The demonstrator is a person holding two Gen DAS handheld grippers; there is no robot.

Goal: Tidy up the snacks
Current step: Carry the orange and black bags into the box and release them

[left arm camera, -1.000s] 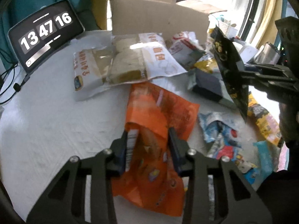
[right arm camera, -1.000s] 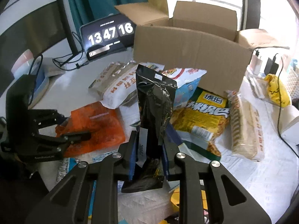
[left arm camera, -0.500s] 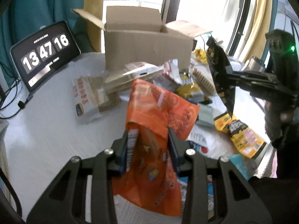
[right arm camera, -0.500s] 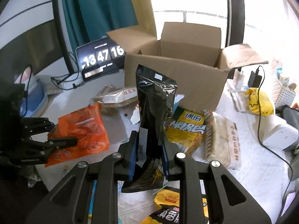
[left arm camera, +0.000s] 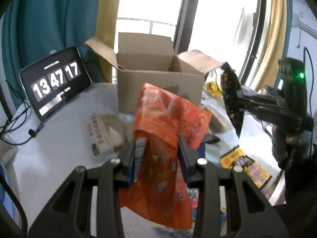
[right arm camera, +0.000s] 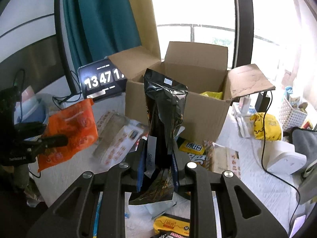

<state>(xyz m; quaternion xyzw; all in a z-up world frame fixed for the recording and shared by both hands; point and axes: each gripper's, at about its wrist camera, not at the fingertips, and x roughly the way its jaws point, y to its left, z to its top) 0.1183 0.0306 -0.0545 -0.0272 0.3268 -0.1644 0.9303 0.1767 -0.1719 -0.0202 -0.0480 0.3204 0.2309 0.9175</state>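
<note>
My left gripper is shut on an orange snack bag and holds it up above the table, in front of the open cardboard box. My right gripper is shut on a tall black snack bag, held upright in front of the box. A yellow pack lies inside the box. In the left wrist view the right gripper with the black bag is at right. In the right wrist view the left gripper with the orange bag is at left.
A tablet clock stands at back left with cables. Several snack packs lie on the white table: a beige biscuit pack, yellow packs, a yellow bag. A white basket and white device are at right.
Both grippers have risen from the table with their bags, and the box now looks lower and its inside shows. The clock went from 16 to 17.
</note>
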